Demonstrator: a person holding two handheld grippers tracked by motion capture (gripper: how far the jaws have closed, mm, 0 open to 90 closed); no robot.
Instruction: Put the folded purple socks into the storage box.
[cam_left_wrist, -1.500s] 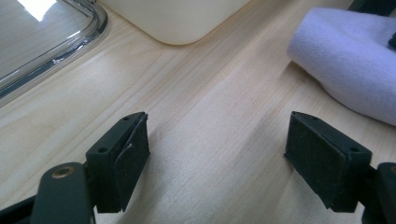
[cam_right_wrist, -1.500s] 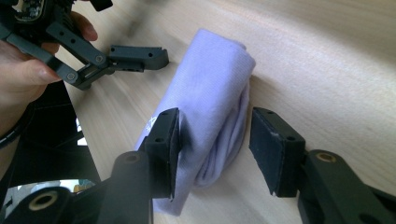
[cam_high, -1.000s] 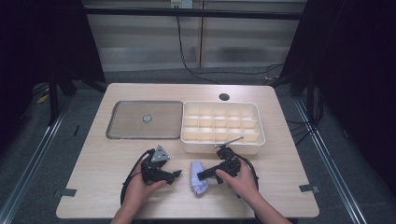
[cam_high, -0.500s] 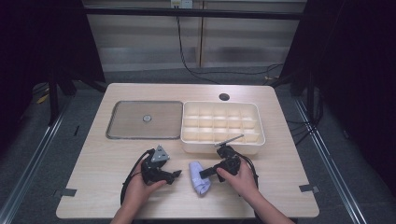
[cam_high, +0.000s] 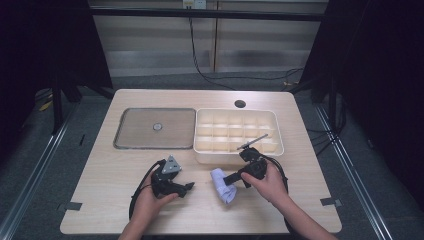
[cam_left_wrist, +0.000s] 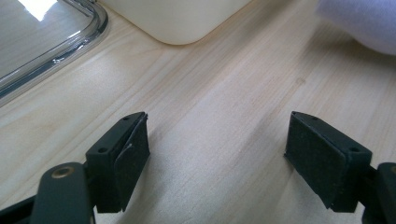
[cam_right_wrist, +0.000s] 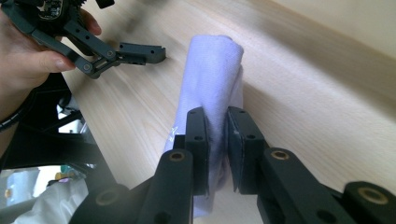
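At lower centre of the high view, the right gripper (cam_high: 231, 178) pinches a pale rolled cloth (cam_high: 221, 184); the left gripper (cam_high: 188, 186), lower left, gapes wide, holding nothing.

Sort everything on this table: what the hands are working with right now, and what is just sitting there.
In use:
- right tongs, shut on the folded cloth
- left tongs, open, near the cloth

Lying about:
- cream divided box
- clear flat lid
- table
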